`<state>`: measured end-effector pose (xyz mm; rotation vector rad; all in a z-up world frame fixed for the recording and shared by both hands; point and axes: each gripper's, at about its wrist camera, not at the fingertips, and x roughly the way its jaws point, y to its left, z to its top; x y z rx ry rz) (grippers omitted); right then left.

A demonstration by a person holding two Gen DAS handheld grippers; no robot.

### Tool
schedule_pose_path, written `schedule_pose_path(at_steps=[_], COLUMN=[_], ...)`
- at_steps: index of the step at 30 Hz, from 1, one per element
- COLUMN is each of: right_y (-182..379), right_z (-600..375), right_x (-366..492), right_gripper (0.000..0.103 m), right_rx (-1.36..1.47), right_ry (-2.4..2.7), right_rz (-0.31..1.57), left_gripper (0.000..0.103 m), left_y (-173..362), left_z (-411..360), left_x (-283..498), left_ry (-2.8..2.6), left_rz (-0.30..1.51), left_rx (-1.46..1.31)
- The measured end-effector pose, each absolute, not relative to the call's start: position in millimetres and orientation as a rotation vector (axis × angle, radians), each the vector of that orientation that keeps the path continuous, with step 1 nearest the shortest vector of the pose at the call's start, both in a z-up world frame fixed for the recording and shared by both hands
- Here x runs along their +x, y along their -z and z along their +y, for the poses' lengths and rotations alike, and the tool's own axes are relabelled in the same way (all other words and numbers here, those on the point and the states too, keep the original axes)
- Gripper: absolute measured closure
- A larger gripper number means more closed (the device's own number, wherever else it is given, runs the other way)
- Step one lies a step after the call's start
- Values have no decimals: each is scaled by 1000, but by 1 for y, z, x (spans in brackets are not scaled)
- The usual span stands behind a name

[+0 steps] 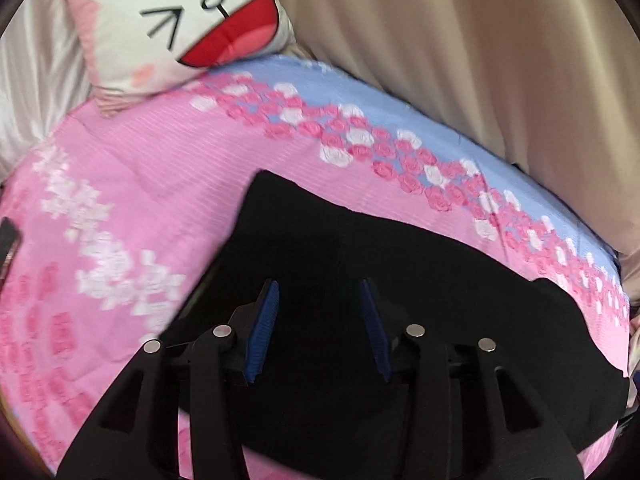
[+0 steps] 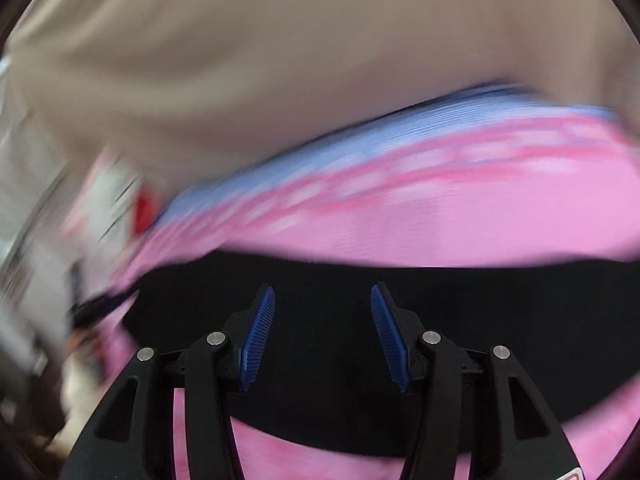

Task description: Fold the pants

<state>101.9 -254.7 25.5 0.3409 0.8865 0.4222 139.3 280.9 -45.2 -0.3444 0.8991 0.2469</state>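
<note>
Pants point(image 1: 360, 264) of black cloth lie flat on the bed point(image 1: 152, 184), filling the lower middle and lower right of the left wrist view and running as a dark band across the lower half of the right wrist view, so they are spread out ready for a fold. The left gripper point(image 1: 320, 292) hangs over the dark cloth with its blue fingers point(image 1: 264, 328) spread wide and nothing between them. The right gripper point(image 2: 322, 296) does the same, its fingers point(image 2: 258, 340) wide and empty. Neither holds the cloth, probably because each is seeking an edge to pinch. A cartoon-face pillow point(image 1: 176, 20) sits at upper left, a beige curtain point(image 1: 480, 60) behind. The right view is smeared.
</note>
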Motion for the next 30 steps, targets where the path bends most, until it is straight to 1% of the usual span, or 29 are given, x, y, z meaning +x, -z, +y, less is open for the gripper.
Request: schedule_pose_path(at_steps=[1,5,9,10,11,12,13,15,16,17,19,20,21,23,24,27,28,30], right_y=[-18,3,47,58,61,56,49,35,31,31,43,50,50,36,27,28,40,72], right_z=[-214,-124,-68,-60,-51,-45,-41,-37,-39,-41,-43,-49,-58,-77,-80,-63,-50,-33], right_x=[128,205,263,258,256,251,249,253,258,267,282,290,290,271,255,225,224,243], right_gripper=[52,52,52,65,80,91,93,100,100,103,103,102,96,96,96,96,97,103], right_rx=[315,196,103,82,41,-11,-39,-27,-9,9,-45,-16,51,185,201,153,88,16], right_ry=[-516,-602,-603,-605,-604,-605,-593,-569,-559,-548,-480,-434,-442,-507,-543,-647,-636,-555], right_rz=[934,1023,1163,1191,1176,1146,1109,1039,1010,998,993,1015,1024,972,941,962,992,1030], left_gripper=[62,62,60,60,60,60,60,60,54,50,37,36,34,33,33,34,35,35], left_y=[50,63,66,67,68,69,70,70,70,72,74,75,76,78,78,78,76,73], left_z=[281,290,292,291,290,289,288,287,287,289,294,300,304,313,315,309,305,297], left_x=[144,144,139,139,139,140,141,144,146,148,148,146,144,141,140,141,142,142], left_ry=[-252,-262,-278,-280,-287,-296,-303,-357,-377,-394,-411,-408,-399,-380,-380,-392,-393,-409], left_rz=[902,880,850,844,836,829,821,809,809,813,815,815,814,815,813,805,795,777], left_rx=[-344,-342,-304,-288,-264,-250,-237,-199,-186,-179,-185,-213,-239,-298,-308,-282,-260,-219])
